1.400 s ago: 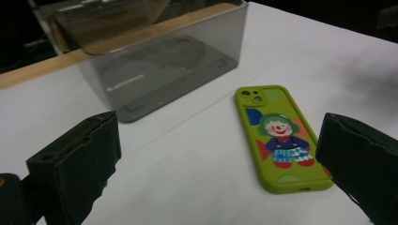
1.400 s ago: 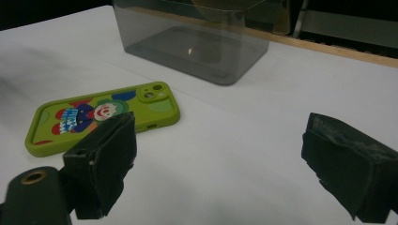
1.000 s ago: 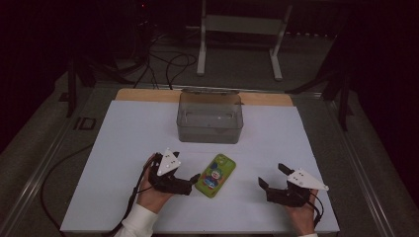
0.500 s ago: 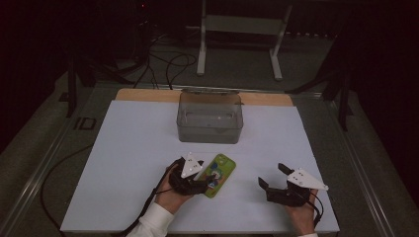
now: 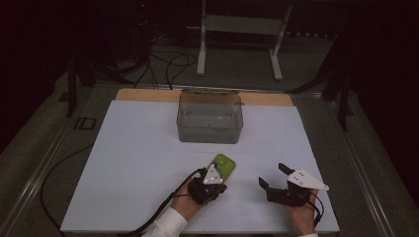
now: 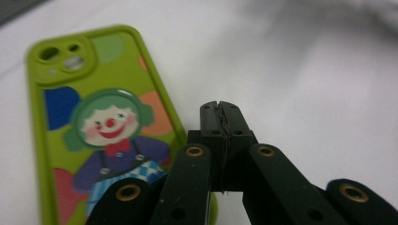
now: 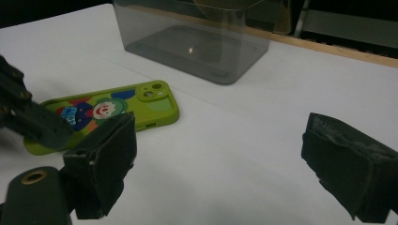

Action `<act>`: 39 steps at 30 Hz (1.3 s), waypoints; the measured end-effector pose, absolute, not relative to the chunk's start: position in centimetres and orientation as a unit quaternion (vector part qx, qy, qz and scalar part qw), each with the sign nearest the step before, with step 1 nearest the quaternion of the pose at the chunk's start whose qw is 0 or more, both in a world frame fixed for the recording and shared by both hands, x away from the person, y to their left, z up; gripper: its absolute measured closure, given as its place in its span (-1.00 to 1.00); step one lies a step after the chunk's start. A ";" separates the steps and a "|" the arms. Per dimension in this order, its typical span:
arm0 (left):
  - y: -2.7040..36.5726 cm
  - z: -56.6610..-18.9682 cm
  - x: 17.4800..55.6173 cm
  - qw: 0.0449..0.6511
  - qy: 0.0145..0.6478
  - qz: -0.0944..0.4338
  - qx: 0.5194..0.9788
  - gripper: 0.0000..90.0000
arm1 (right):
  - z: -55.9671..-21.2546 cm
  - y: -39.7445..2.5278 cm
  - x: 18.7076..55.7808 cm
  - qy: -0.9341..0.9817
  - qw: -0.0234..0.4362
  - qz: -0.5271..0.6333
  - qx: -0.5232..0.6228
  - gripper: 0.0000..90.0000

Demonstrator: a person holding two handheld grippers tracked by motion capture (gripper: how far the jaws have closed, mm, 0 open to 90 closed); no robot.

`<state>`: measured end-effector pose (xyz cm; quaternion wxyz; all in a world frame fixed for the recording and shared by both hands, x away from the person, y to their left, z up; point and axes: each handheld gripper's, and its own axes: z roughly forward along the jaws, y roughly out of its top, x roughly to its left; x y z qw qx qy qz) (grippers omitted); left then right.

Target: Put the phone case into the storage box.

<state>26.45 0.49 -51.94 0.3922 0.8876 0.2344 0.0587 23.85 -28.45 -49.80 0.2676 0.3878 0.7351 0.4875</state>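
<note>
Near the lower middle of the high view, the green phone case (image 5: 222,167) is lying flat on the white table (image 5: 123,163), its clown picture facing up, well short of the clear plastic box (image 5: 210,117) sitting toward the upper middle. At its lower end the left gripper (image 5: 211,183) is touching or overlapping the case; in the left gripper view its jaws are pressed together with nothing between them, the tips sitting just beside the case's right edge (image 6: 101,126). That is the risk: closed tongs are only able to nudge, so the case is likely sliding or spinning away rather than getting picked up, and a thin flat thing is offering little edge to bite. The right gripper (image 5: 274,177) is resting at lower right, jaws spread wide, well apart from the case and not bracing it
</note>
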 end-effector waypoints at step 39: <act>6.9 -48.3 27.1 0.439 0.317 0.178 0.821 0.62 | -49.8 -28.3 23.8 0.737 0.265 0.491 0.383 -0.76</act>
